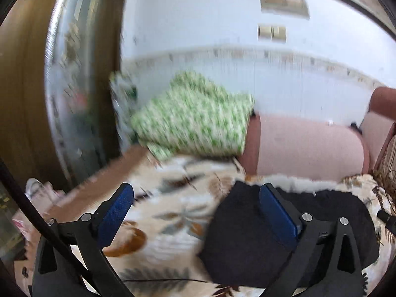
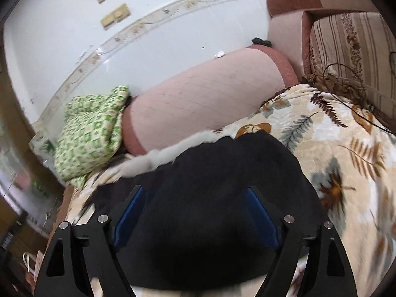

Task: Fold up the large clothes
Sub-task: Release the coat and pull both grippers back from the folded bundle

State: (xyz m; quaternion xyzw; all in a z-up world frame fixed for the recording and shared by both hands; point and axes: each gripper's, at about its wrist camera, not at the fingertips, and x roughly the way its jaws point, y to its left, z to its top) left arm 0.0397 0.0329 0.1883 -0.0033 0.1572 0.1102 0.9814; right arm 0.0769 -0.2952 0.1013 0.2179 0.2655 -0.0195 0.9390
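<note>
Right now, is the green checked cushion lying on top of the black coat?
No, the green checked cushion leans against the sofa armrest, apart from the black coat.

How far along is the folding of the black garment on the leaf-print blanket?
Done: the black garment lies bunched in a compact heap on the blanket, possibly part folded. In hand: nothing; the left gripper and right gripper are both open. Left: gripping and folding it neatly.
</note>
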